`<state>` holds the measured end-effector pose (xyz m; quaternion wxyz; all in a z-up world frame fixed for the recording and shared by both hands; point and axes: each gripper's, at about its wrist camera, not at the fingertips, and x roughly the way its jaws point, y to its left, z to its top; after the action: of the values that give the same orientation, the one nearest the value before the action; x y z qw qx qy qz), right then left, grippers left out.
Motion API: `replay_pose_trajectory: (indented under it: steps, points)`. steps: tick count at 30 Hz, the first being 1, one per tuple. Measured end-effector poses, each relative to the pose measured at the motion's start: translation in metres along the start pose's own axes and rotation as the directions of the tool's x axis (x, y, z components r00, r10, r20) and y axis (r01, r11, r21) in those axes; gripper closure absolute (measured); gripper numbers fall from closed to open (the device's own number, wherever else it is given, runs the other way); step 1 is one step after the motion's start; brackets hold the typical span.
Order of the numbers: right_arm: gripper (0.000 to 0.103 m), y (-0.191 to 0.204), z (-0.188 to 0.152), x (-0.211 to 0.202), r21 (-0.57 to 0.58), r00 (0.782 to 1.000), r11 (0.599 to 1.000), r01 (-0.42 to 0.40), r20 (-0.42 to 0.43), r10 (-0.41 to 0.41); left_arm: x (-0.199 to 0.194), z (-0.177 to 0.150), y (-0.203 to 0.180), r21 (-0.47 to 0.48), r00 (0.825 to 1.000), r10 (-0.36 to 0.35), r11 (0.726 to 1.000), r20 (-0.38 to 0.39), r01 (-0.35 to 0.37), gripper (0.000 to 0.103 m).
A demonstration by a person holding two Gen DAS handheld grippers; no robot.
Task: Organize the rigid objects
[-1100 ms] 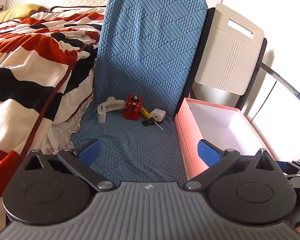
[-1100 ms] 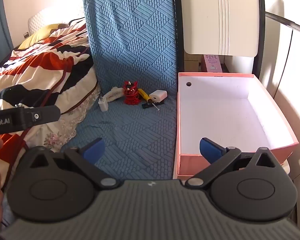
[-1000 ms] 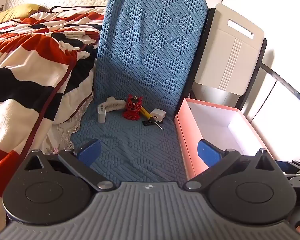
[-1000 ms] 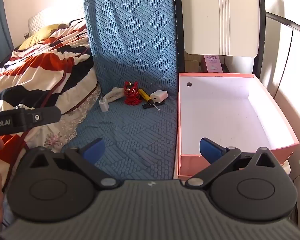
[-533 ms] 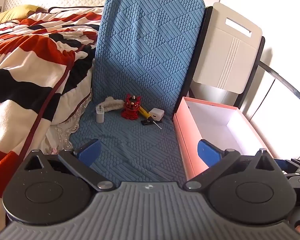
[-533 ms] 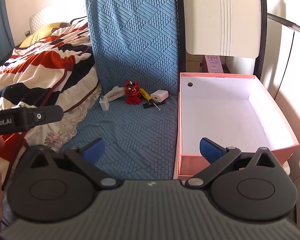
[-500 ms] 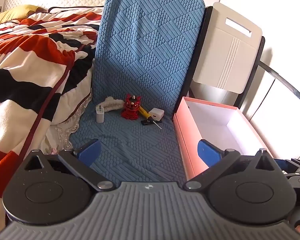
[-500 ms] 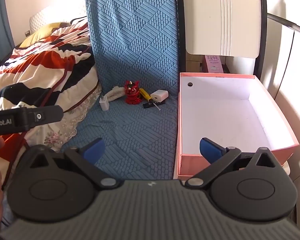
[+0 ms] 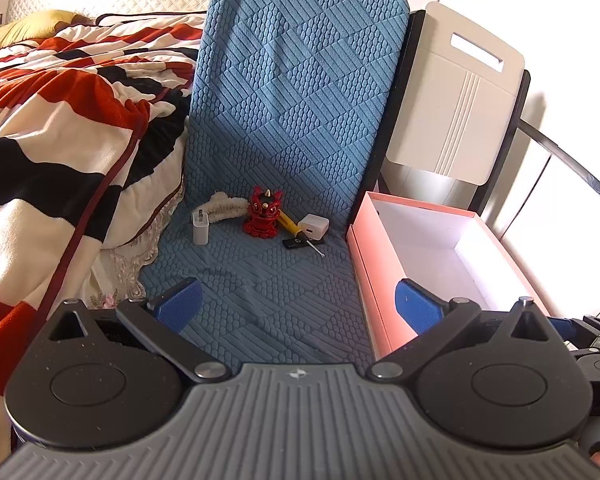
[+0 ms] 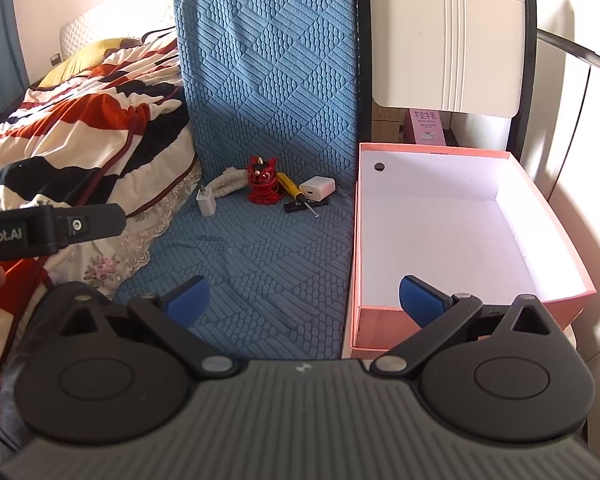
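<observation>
Two grippers, both empty with fingers spread wide, face the same small cluster at the far end of the blue textured cover (image 9: 260,288). From our left gripper (image 9: 296,304) the pieces lie straight ahead and well apart from the fingertips: a white plug charger (image 9: 200,229) on the left, a red figurine (image 9: 262,218) in the middle, then a yellow-handled screwdriver (image 9: 290,222), a white cube adapter (image 9: 314,225) and a small black stick (image 9: 295,243). From our right gripper (image 10: 304,300) the same cluster sits ahead and left of centre, while the empty pink box (image 10: 556,216) opens ahead on the right, its near wall just beyond the right fingertip. The screwdriver's long axis runs diagonally, tip pointing toward us and toward the box. We judge the left gripper better lined up with the cluster, the right with the box.
</observation>
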<state>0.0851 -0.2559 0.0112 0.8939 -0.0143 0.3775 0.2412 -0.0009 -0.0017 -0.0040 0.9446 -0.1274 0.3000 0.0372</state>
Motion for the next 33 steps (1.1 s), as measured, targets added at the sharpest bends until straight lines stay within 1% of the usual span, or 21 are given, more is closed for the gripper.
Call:
replay_pose_trajectory:
  steps: [11,18,24,29,33]
  points:
    - [0.0,-0.001,-0.002,0.005,0.005,1.0,1.0,0.001,-0.009,-0.001,0.003,-0.002,0.0,0.02,1.0,0.005,1.0,-0.011,-0.005,0.0]
    - [0.0,-0.005,-0.005,0.006,0.003,1.0,1.0,0.007,-0.02,-0.007,0.008,-0.003,0.004,0.022,1.0,0.021,1.0,-0.017,-0.02,0.0]
    - [0.0,-0.005,-0.006,0.007,0.002,1.0,1.0,-0.004,-0.03,0.005,0.01,-0.002,0.006,0.018,0.999,0.029,0.999,-0.019,-0.029,0.0]
    - [0.0,-0.007,-0.007,0.009,0.025,0.999,0.999,-0.021,-0.04,0.022,0.01,-0.003,0.006,0.024,0.999,0.026,0.999,-0.022,-0.025,0.0]
    - [0.0,-0.007,-0.008,0.01,0.03,0.999,0.999,-0.02,-0.049,0.021,0.01,-0.003,0.005,0.025,0.999,0.025,0.999,-0.022,-0.025,0.0]
